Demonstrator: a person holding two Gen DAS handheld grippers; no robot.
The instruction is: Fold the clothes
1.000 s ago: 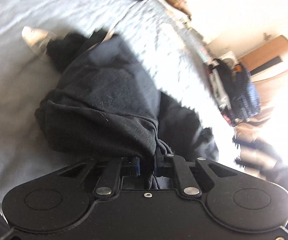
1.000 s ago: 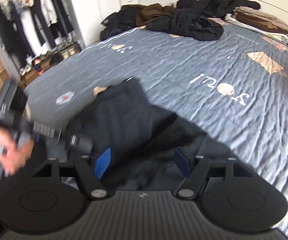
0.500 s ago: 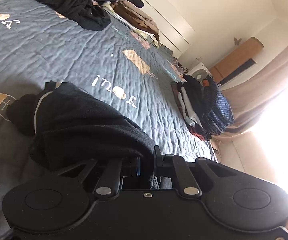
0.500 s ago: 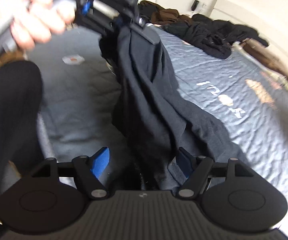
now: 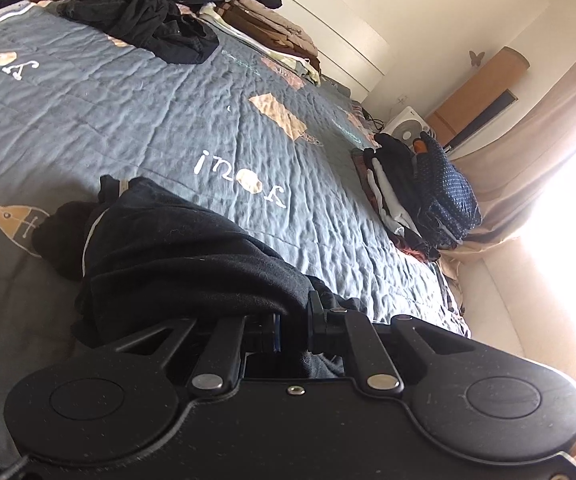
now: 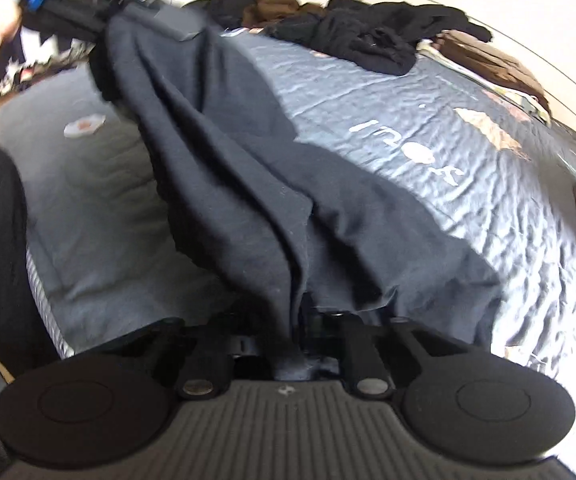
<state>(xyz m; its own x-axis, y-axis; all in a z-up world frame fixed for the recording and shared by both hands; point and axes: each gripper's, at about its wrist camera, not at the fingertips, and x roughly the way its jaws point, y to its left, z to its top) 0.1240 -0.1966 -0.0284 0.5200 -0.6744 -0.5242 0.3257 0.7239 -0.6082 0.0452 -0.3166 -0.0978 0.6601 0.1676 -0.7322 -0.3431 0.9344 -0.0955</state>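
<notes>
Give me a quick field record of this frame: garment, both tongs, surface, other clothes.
garment: dark garment, stretched between both tongs, lower part draped on the bed
left tongs: shut on the garment's edge, raised above the bed
right tongs: jaws just closed; shut on a fold of the garment
surface: grey quilted bedspread with lettering and a fish patch
unfolded pile: black and brown clothes at the far end
folded stack: at the bed's edge toward the window

We clamp our left gripper (image 5: 292, 322) on the dark garment (image 5: 176, 256); our right gripper (image 6: 296, 332) has just been closing, pinching the same cloth.
</notes>
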